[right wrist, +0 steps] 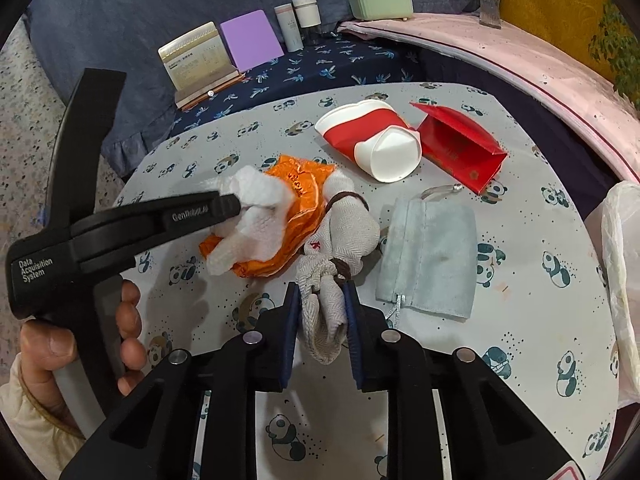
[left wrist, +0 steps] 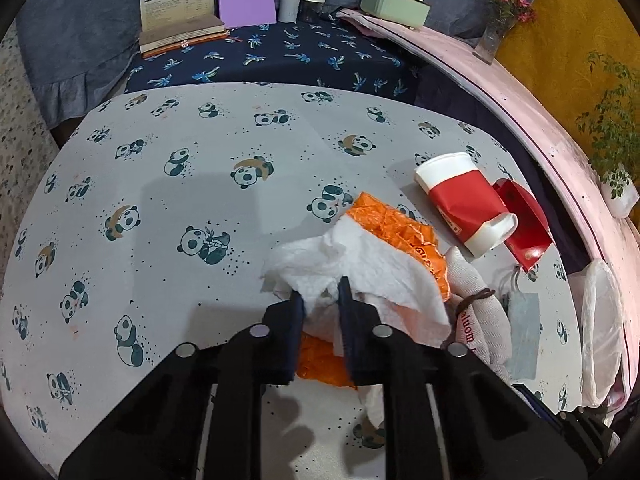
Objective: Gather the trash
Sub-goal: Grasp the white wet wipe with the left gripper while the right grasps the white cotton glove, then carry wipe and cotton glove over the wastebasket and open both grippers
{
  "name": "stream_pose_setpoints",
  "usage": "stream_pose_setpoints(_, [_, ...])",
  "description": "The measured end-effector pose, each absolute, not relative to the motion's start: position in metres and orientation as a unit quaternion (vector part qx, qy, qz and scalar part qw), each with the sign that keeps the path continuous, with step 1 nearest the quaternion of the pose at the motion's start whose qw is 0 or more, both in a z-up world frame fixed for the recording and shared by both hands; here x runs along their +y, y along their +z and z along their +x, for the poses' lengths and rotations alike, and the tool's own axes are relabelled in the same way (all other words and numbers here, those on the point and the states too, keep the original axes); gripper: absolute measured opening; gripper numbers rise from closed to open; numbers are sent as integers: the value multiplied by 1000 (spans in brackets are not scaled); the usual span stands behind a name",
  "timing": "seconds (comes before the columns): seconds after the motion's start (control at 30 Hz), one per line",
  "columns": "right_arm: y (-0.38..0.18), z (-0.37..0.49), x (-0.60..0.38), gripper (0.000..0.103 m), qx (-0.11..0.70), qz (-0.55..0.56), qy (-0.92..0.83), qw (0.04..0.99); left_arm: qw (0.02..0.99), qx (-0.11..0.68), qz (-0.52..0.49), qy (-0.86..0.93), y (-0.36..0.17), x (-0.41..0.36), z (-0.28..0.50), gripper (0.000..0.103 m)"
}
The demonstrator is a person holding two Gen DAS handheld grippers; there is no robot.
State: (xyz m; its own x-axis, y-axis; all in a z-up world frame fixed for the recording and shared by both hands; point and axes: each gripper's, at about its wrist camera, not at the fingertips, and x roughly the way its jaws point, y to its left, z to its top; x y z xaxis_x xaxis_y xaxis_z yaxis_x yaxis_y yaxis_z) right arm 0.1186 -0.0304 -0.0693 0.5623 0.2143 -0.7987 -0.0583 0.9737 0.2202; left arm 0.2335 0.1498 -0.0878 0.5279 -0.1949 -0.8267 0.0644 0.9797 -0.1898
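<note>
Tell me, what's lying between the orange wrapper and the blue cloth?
A grey-white sock bundled with a brown hair tie lies between the orange wrapper and the blue cloth. The right wrist view shows it best; the right gripper pinches its near end.

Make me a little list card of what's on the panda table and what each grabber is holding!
table: panda-print cloth
left gripper: shut on white paper towel
right gripper: shut on grey tied sock
under the towel: orange wrapper
lying on its side: red and white paper cup
beside the cup: red paper box
right of the sock: light blue cloth
</note>
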Motion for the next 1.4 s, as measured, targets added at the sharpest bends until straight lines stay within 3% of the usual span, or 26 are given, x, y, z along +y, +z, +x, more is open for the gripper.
stream_pose_setpoints(0.13, [-59,115,-36,18,450,89,77,885,877,467,-71,-83,-74,146,226,9])
stream_pose_setpoints(0.7, [5,80,-81,17,369,115,53,921,906,396,-64,-137,12,107,178,9])
stream_pose_setpoints(1.4, [21,12,-203,17,317,164,-55,932,895,377,10,-240,38,-33,119,9])
